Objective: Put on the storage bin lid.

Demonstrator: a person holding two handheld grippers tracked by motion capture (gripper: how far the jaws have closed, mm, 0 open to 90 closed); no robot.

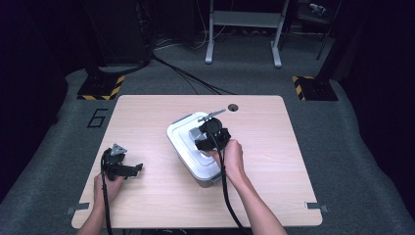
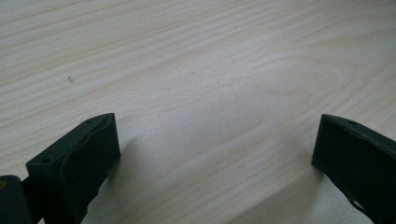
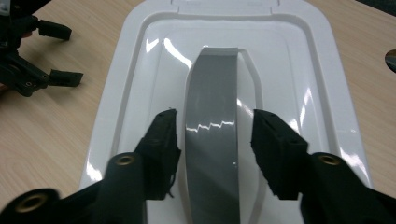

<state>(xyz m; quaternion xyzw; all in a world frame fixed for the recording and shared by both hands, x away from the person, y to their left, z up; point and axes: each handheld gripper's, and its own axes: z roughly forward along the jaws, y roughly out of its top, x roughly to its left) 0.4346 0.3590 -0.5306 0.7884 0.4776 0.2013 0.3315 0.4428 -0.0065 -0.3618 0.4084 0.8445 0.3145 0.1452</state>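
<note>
- Since the white lidded box (image 3: pixel 140 70) is glossy, stiff plastic, probably slippery, take its grey handle (image 3: pixel 212 116).
- Right gripper (image 3: pixel 212 140) jaws straddle it, apart.
- Left gripper (image 2: pixel 215 154) jaws spread above the tabletop (image 2: pixel 196 56).

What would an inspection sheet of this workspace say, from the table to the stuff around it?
Surface: light wooden table, with a round hole near its far edge.
Job's things: white lidded box at the middle, lid on, with a grey handle along the lid's middle.
Clutter: nothing seen.
Grippers: right hand-held gripper over the lid, jaws either side of the handle with gaps showing, not pressing. Left hand-held gripper low over bare wood, jaws wide apart, nothing between them.
Cables: a black cable trails from each gripper towards the person; more cables run across the floor.
Surroundings: grey carpet, a grey metal frame behind, yellow-and-black striped floor plates.
</note>
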